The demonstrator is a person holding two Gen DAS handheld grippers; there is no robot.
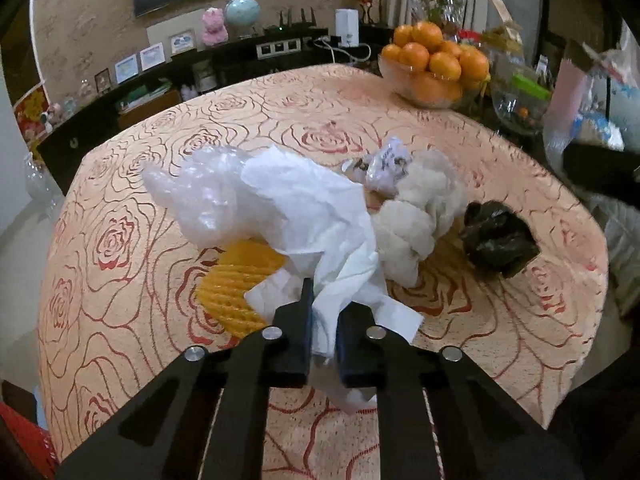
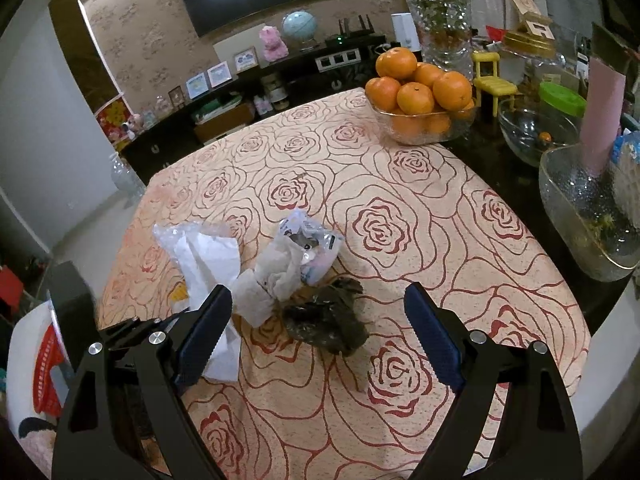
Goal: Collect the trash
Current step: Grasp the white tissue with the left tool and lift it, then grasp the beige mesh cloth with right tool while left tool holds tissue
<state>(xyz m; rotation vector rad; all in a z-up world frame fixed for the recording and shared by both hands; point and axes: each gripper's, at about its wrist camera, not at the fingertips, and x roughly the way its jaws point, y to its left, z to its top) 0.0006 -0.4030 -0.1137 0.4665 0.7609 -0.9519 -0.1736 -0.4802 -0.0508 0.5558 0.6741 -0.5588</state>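
While my left tongs (image 1: 322,328) are clenched on a crumpled white tissue (image 1: 320,216), the rest of the trash lies on the rose-patterned counter (image 2: 400,208): clear plastic wrap (image 1: 192,192), a yellow foam net (image 1: 236,280), a cream wad (image 1: 416,220), and a dark crumpled bag (image 2: 326,320). My right tongs (image 2: 318,336) hang released above the dark bag. A bowl of oranges (image 2: 420,96) stands at the far edge.
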